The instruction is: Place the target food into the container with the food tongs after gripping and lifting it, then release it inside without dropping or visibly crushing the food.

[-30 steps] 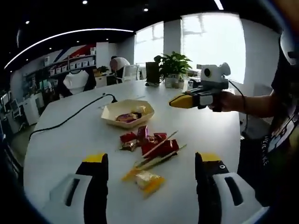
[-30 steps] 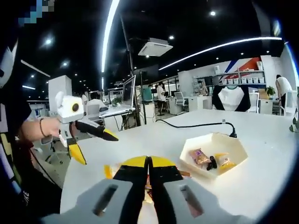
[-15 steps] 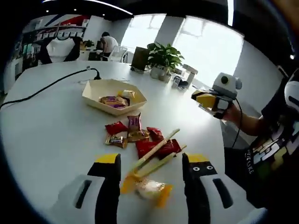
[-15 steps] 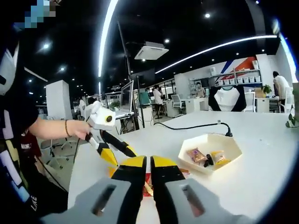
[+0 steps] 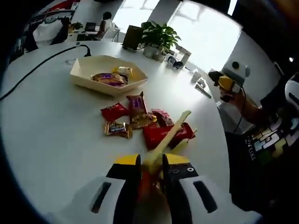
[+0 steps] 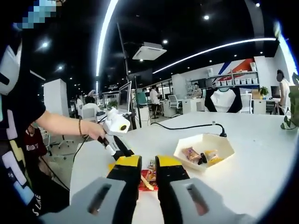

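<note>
- My left gripper (image 5: 150, 163) has its fingers drawn nearly together around the handle end of the food tongs (image 5: 169, 137); they look to be pinching it, though how firm the hold is I cannot tell.
- The tongs' long axis runs straight away from my left fingers, up and slightly right in the left gripper view, with the pale tips lying over the red wrappers.
- The target food sits in a loose cluster of wrapped snacks (image 5: 135, 120) on the white bench (image 5: 46, 135), just beyond my left fingers; the tongs' tips rest on the near side of that cluster.
- The container (image 5: 106, 74), a pale angular tray that already has a few wrapped pieces in it, stands farther out along roughly the same line, past the snacks and a little left.
- My right gripper (image 6: 142, 169) is held off the bench, its fingers a narrow gap apart with nothing between them; in the left gripper view it hangs (image 5: 223, 84) well off to the right.
- In the right gripper view, the left gripper (image 6: 117, 140) is low over the bench, near the snacks (image 6: 148, 177).
- I judge the left hand is the one placed for the work: tongs, snacks and container line up ahead of it, so the carry should run forward along the tongs' axis.
</note>
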Available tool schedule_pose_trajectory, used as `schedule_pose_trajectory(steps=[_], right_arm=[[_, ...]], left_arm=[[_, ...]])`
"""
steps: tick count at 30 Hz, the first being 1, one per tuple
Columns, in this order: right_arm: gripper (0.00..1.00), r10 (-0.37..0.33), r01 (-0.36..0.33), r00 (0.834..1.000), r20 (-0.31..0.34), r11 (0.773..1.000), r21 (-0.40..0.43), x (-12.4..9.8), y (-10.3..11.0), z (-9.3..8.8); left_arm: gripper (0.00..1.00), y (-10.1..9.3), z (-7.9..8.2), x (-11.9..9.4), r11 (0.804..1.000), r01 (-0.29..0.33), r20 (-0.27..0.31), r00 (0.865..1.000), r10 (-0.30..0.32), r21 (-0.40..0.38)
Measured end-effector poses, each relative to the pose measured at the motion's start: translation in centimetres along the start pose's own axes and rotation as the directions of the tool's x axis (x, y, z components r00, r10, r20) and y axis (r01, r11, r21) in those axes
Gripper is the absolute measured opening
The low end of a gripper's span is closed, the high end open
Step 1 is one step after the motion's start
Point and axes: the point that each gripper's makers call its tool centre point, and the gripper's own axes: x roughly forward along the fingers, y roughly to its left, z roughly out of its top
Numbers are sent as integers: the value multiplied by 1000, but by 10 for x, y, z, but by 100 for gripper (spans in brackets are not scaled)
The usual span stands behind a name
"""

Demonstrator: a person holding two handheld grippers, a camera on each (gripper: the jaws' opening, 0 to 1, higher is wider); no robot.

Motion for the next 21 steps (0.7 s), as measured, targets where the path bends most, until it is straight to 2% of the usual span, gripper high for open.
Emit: schedule_pose_trajectory(steps=[3, 8, 10, 13, 16, 19, 21], right_arm=[[9, -14, 14, 1000, -15, 1000, -1, -1, -3, -3], [10, -24, 24, 999, -26, 1000, 1, -5, -6, -5], [11, -30, 30, 999, -35, 999, -14, -8, -6, -7], [19, -39, 38, 998, -43, 999, -34, -10, -6, -9], [27, -51, 45, 996, -75, 996, -72, -12, -6, -13], [39, -78, 64, 990, -114, 991, -118, -13, -5, -15], [44, -82, 58, 988, -128, 982, -177, -14, -2, -14]], left_arm=[[14, 0, -1, 1, 996, -4, -14, 1000, 5, 85], [11, -4, -2, -1, 996, -6, -18, 1000, 8, 90], [9, -9, 1, -4, 995, 4, -1, 1000, -4, 95], [9, -20, 5, -9, 986, -13, -8, 1000, 15, 167], [8, -28, 8, -11, 991, -26, -1, 1000, 27, 128], [8, -42, 16, -17, 987, -53, 1, 999, 54, 150], [8, -49, 25, -21, 974, -73, 26, 997, 69, 212]])
